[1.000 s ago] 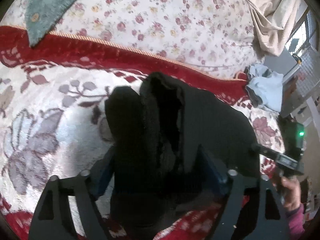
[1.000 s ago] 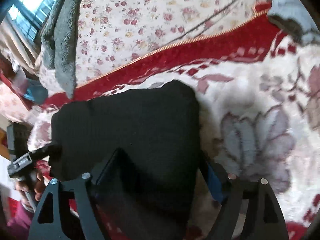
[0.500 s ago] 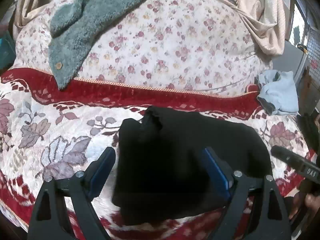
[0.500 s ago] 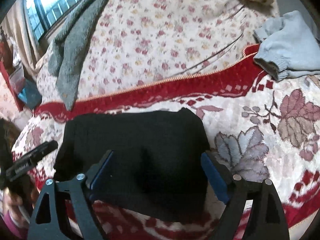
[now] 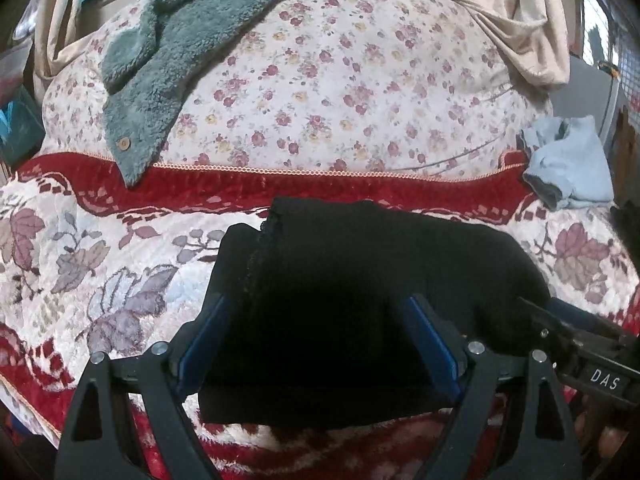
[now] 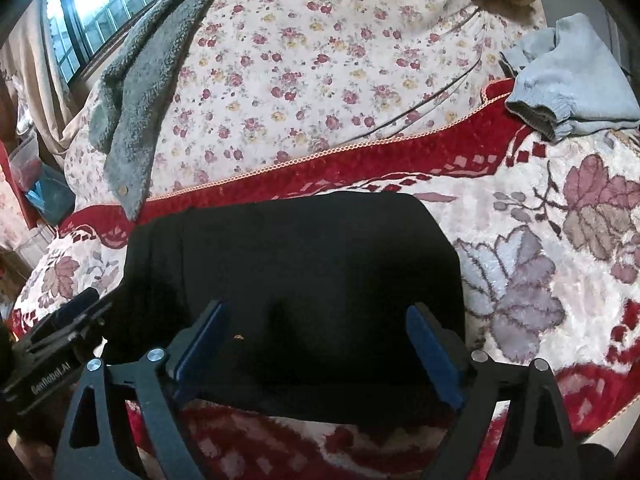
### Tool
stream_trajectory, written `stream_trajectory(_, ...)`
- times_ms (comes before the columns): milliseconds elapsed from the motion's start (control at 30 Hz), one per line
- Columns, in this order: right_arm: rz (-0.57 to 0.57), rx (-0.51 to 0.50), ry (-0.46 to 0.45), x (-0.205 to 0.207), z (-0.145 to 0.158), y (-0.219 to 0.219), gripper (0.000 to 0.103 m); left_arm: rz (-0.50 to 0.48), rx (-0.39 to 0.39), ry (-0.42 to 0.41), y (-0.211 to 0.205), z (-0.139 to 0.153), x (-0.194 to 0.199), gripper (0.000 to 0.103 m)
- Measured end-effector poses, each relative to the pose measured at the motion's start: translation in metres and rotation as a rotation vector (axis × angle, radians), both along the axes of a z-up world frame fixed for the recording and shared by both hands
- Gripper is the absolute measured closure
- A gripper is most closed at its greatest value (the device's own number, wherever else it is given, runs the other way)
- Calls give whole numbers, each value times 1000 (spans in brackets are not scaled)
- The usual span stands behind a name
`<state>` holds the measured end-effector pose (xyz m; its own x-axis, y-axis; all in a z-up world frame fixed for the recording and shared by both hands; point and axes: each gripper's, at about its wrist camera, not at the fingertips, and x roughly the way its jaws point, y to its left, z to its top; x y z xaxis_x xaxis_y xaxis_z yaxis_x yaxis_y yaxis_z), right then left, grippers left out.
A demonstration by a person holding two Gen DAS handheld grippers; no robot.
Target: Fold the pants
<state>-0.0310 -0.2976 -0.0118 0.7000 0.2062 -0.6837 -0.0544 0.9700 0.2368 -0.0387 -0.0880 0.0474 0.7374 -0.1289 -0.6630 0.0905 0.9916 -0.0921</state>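
The black pants (image 5: 360, 260) lie folded in a compact rectangle on the red and white flowered blanket (image 5: 80, 260). Seen from the left, one lacy-edged layer overlaps another. My left gripper (image 5: 316, 300) hovers over the near part of the pants, open, its blue pads clear of the cloth. In the right wrist view the pants (image 6: 300, 248) look smooth and flat. My right gripper (image 6: 316, 306) hangs above their near edge with its jaws opening and nothing pressed between them. Each gripper shows at the edge of the other's view.
A rose-patterned quilt (image 5: 340, 80) bulges behind the blanket, with a grey fleece garment (image 5: 160, 60) draped over it. A light blue garment (image 5: 568, 160) lies bunched at the right end. Beige curtains and a window stand behind. Bare blanket lies on both sides of the pants.
Both grippers have drawn back and lifted away from the pants, so more of the bed shows. The bunched cloth once between the left jaws now lies flat. Both pairs of jaws stand wider.
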Motion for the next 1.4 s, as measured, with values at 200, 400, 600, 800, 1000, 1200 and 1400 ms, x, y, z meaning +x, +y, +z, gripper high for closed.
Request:
stream_trajectory(200,2,6,1,1,-1,0,9,-7,3,12,-3,-2,0,15)
stream_trajectory(400,4,6,3,0,-1,3,8,-7,12,8,-7,-2,-1,15)
stream_trajectory(600,8,-13,2,-1,0,8,8,-10,14,14,-8,-2,0,15)
stream_trajectory(800,12,-24,5,-1,-1,10,8,-10,14,13,-7,-2,0,15)
stream_trajectory(1000,25,-19,10,0,-2,11,8,-11,18,10,-7,-1,0,15)
stream_trajectory(1200,29,-21,12,1,-3,12,8,-12,24,7,-7,-2,1,15)
stream_trajectory(1400,34,-20,13,1,-3,14,8,-12,20,9,-5,-2,1,15)
